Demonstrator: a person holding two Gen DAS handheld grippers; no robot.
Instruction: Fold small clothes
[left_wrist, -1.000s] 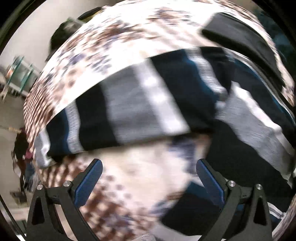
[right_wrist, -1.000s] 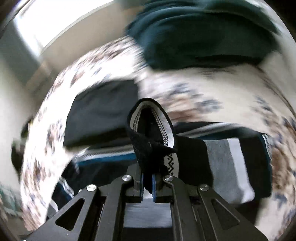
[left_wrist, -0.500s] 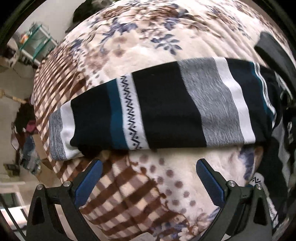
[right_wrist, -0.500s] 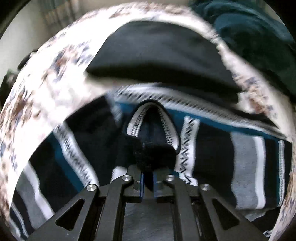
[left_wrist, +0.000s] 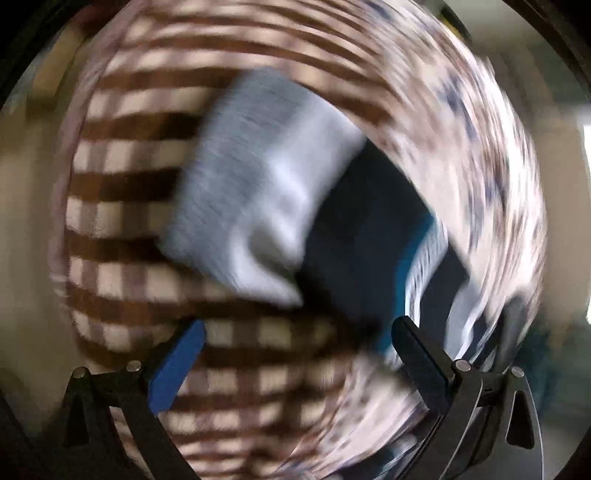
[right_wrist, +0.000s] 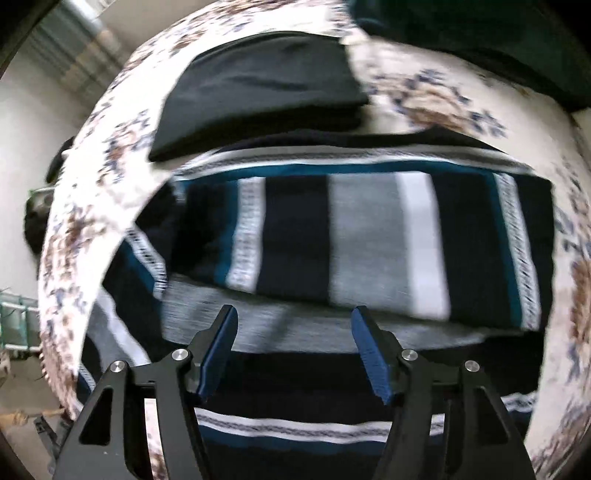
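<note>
The striped sweater lies folded on the floral blanket, its long axis running left to right just beyond the right tongs, which stand wide apart and empty; a black folded garment sits farther off, a dark green one at the far right (cut off); the left view is badly blurred, its left tongs spread, holding nothing, before the sweater's grey end.
</note>
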